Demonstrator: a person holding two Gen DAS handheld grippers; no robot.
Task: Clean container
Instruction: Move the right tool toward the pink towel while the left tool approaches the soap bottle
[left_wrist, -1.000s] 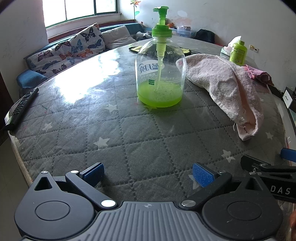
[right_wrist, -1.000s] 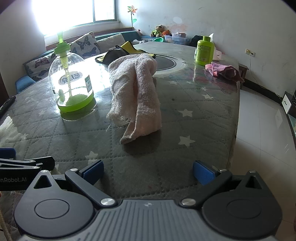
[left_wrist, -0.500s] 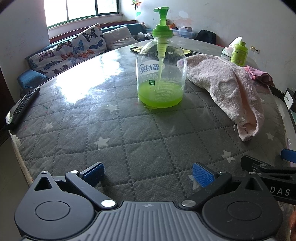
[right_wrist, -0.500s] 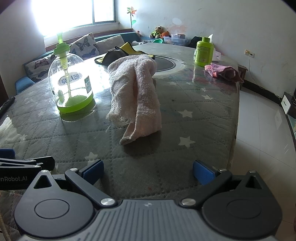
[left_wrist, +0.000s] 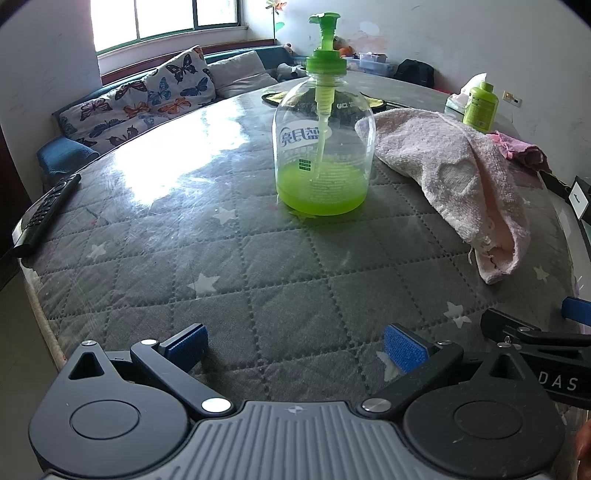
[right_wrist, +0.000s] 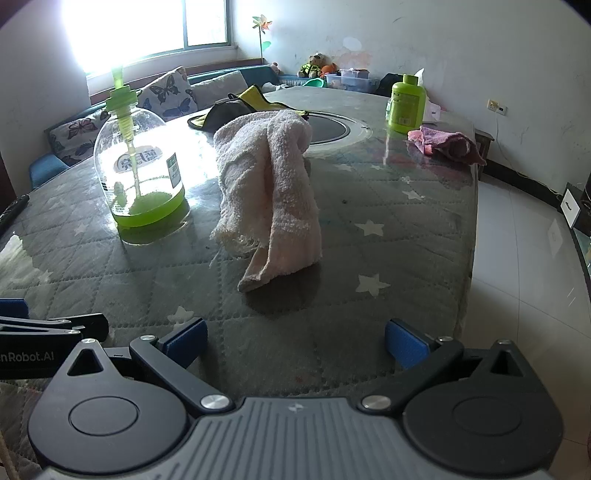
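A clear pump bottle (left_wrist: 323, 147) with a green pump and green liquid at the bottom stands upright on the grey quilted table (left_wrist: 258, 288); it also shows in the right wrist view (right_wrist: 138, 173). A pale pink towel (left_wrist: 458, 177) lies crumpled to its right, also in the right wrist view (right_wrist: 267, 192). My left gripper (left_wrist: 293, 349) is open and empty, low over the table, well short of the bottle. My right gripper (right_wrist: 293, 341) is open and empty, facing the towel from a distance.
A small green bottle (right_wrist: 406, 103) and a dark pink cloth (right_wrist: 447, 142) sit at the far right. A black and yellow cloth (right_wrist: 236, 109) lies at the back. A remote (left_wrist: 44, 214) rests at the left edge. The table edge and tiled floor (right_wrist: 524, 258) are to the right.
The left gripper has moved slightly closer to the bottle. The right gripper has hardly moved. Both stay open.
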